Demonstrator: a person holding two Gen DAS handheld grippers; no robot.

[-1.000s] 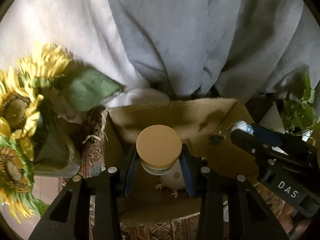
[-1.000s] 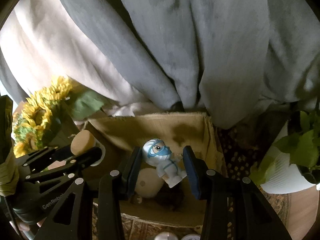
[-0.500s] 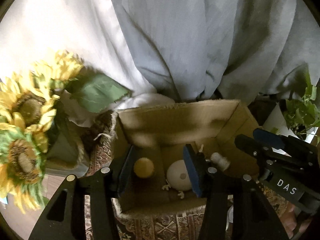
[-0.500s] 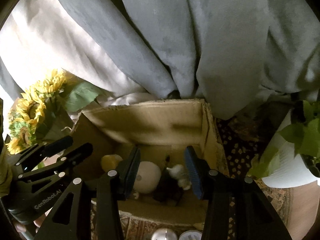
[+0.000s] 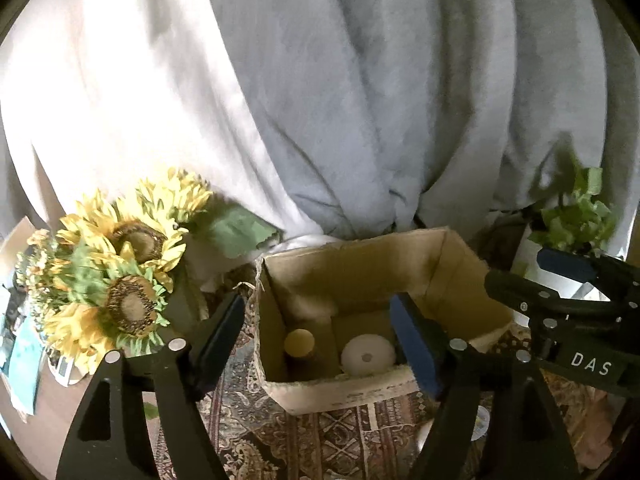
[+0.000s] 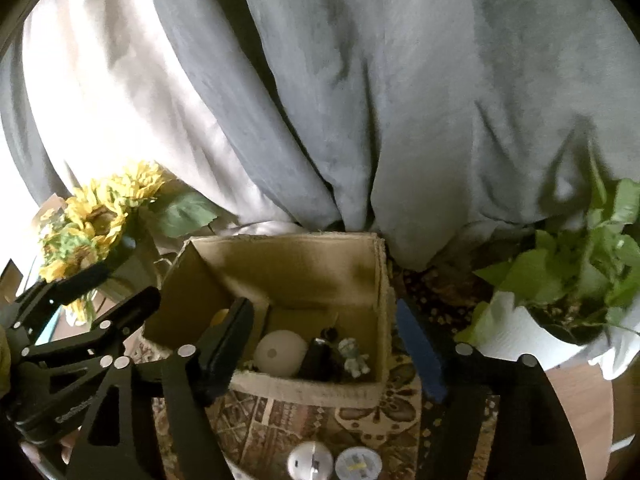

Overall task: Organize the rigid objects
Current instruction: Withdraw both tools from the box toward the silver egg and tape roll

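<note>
Cardboard box [image 6: 280, 268] is sitting on the patterned cloth [image 5: 320, 440], holding a wooden-lidded jar [image 5: 299, 343], a white egg-shaped toy [image 6: 280, 352] and a small figurine [image 6: 354, 356]. Both the left hand-held gripper [image 5: 320, 340] and right hand-held gripper [image 6: 328, 344] are opening above it, nothing between their jaws.

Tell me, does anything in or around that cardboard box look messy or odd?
Mostly tidy. The small toy figure lies tipped on its back in the cardboard box, beside a dark object and a white egg-shaped thing. The box's front edge looks frayed.
</note>
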